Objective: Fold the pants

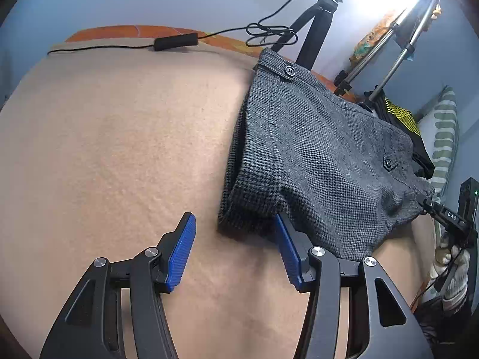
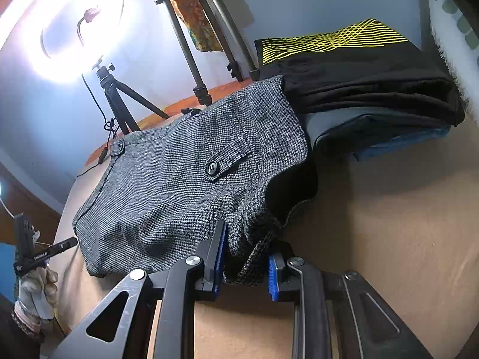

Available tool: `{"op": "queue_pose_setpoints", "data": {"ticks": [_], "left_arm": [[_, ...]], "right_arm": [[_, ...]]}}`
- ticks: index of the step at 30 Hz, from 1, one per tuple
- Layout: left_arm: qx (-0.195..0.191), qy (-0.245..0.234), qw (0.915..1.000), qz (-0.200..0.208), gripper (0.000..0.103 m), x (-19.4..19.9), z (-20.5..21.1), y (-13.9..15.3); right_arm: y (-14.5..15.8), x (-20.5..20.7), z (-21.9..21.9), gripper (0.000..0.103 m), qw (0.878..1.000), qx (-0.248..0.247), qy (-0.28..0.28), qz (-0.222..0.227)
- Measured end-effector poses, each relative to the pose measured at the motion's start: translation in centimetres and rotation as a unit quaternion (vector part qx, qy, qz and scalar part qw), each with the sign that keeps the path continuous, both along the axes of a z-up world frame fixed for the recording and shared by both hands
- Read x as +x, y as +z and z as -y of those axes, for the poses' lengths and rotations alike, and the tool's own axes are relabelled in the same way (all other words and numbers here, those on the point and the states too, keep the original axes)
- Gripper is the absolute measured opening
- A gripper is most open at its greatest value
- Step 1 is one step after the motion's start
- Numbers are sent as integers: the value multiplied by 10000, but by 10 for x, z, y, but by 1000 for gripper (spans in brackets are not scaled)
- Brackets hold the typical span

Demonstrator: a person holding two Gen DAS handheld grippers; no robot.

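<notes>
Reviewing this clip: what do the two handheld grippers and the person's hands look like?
Both the left gripper and right gripper have matte black linkage arms with silver pivot pins, triangular cut-outs and ribbed blue pads. The hand wears a light knit glove; white lettering marks the black body.

"DAS" reads on the right claw point(image 1: 426, 205) arm.

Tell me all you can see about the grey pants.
The grey pants are thick woven cloth in a small check, folded into a compact bundle on the beige blanket. Two buttoned flaps show on top. The right gripper pinches one near corner; the left gripper is open at the other edge. A black folded garment lies beside them.
</notes>
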State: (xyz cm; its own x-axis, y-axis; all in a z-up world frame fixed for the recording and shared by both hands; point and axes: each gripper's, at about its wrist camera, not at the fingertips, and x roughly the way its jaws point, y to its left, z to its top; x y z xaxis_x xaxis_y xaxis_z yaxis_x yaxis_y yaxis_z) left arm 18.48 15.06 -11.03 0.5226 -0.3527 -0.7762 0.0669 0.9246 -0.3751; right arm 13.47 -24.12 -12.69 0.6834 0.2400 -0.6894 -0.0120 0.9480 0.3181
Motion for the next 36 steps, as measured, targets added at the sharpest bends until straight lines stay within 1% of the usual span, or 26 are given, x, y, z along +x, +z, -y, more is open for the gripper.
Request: {"op": "queue_pose_setpoints", "data": {"ticks": [1, 2, 3, 5, 6, 9, 10, 11, 13, 14, 16, 17, 18, 20, 22, 23, 24, 25, 26, 27, 28, 29, 30, 33, 35, 36], "left_arm": [[27, -93, 10000, 3, 40, 2, 5, -1], [109, -140, 9998, 13, 30, 1, 8, -1], [306, -172, 9994, 68, 24, 0, 14, -2], [475, -199, 9984, 231, 18, -2, 21, 1], [493, -168, 9982, 296, 16, -2, 22, 4], [699, -114, 9955, 631, 15, -5, 19, 22], [773, -148, 9947, 659, 15, -5, 19, 24], [937, -133, 9937, 607, 15, -3, 19, 22], [1003, -190, 9941, 364, 15, 2, 20, 11], [1107, -219, 9931, 304, 15, 3, 23, 5], [1118, -216, 9930, 326, 17, 2, 23, 4], [1053, -204, 9938, 283, 21, 2, 20, 5], [1080, -144, 9937, 257, 26, 2, 16, 8], [1158, 45, 9927, 335, 26, -2, 7, 21], [1143, 163, 9918, 550, 26, -8, 3, 36], [1246, 173, 9895, 715, 25, -11, 6, 48], [1401, 98, 9864, 849, 26, -13, 14, 57], [1502, 10, 9844, 921, 26, -14, 21, 61], [1667, -182, 9803, 1043, 26, -14, 37, 67], [1744, -311, 9779, 1111, 26, -13, 49, 69], [1776, -465, 9761, 1166, 26, -11, 61, 70], [1768, -680, 9745, 1203, 26, -8, 80, 70], [1763, -795, 9733, 1232, 26, -6, 92, 68], [1823, -1190, 9667, 1341, 26, 3, 136, 60], [1870, -1438, 9621, 1370, 26, 11, 161, 52], [1937, -1534, 9590, 1388, 26, 13, 172, 47]], "right_arm": [[0, 0, 0, 23, 10000, -1, -4, -8], [-1, 0, 0, 23, 10000, 5, -4, -17], [-1, 1, 1, 23, 10000, 12, -6, -24], [-1, 1, 2, 23, 10000, 19, -4, -30], [-1, 1, 2, 23, 10000, 20, -3, -30], [0, -1, 4, 22, 10000, 70, -37, -6], [0, -2, 5, 22, 9999, 88, -64, 13], [1, -3, 6, 21, 9999, 101, -97, 48], [0, -2, 6, 20, 9999, -5, -105, 55], [-3, -1, 5, 20, 9999, -76, -106, -17], [-8, 0, 3, 19, 9998, -116, -124, -91], [-9, 0, 3, 20, 9998, -143, -123, -108], [-9, -1, 4, 20, 9998, -132, -113, -103], [-9, -1, 6, 20, 9999, -57, -90, -95], [-10, -1, 10, 22, 9998, 86, -76, -138], [-12, 0, 12, 23, 9996, 195, -67, -173], [-13, 0, 12, 26, 9995, 250, -58, -199], [-14, 1, 13, 27, 9993, 303, -54, -219], [-14, 1, 13, 29, 9991, 370, -52, -218], [-13, 0, 13, 31, 9990, 391, -51, -214], [-12, 0, 12, 33, 9990, 402, -46, -198], [-12, 0, 12, 37, 9989, 437, -34, -179], [-12, -1, 11, 40, 9987, 487, -15, -168], [-13, -1, 10, 46, 9980, 612, 41, -144], [-14, -1, 11, 45, 9977, 662, 51, -136], [-14, -1, 11, 40, 9976, 677, 44, -130]]}}
